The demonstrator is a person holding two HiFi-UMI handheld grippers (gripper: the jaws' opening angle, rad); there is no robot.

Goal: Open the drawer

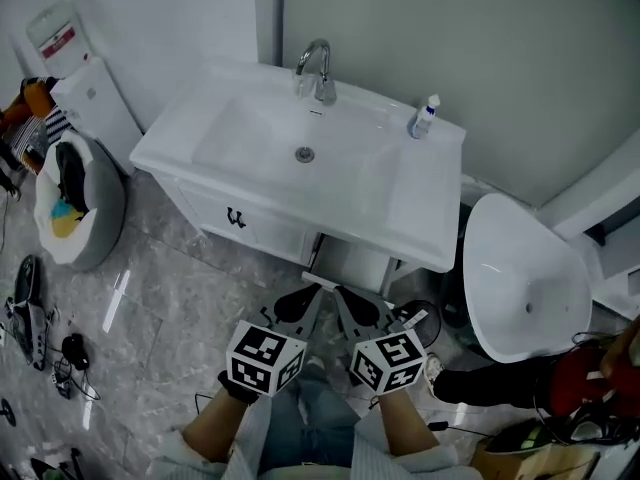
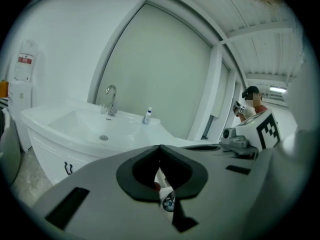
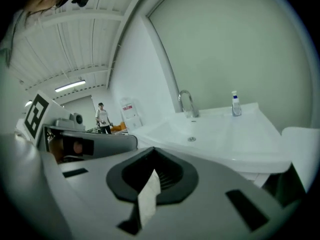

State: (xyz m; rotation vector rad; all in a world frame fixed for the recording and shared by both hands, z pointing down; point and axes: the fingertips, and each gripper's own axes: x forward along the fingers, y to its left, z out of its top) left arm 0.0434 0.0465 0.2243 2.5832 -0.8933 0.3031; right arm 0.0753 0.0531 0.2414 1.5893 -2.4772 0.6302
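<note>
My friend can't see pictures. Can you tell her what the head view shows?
The left gripper and right gripper, both shut, are held side by side before a white sink cabinet with its drawer closed. A faucet and small bottle stand at its back.

A faucet and small bottle stand on the sink.

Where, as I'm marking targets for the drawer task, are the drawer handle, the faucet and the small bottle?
drawer handle (image 1: 236,218): head view, middle of the dark pull.
faucet (image 1: 325,78): head view, upright chrome neck.
small bottle (image 1: 423,120): head view, its white body.
</note>
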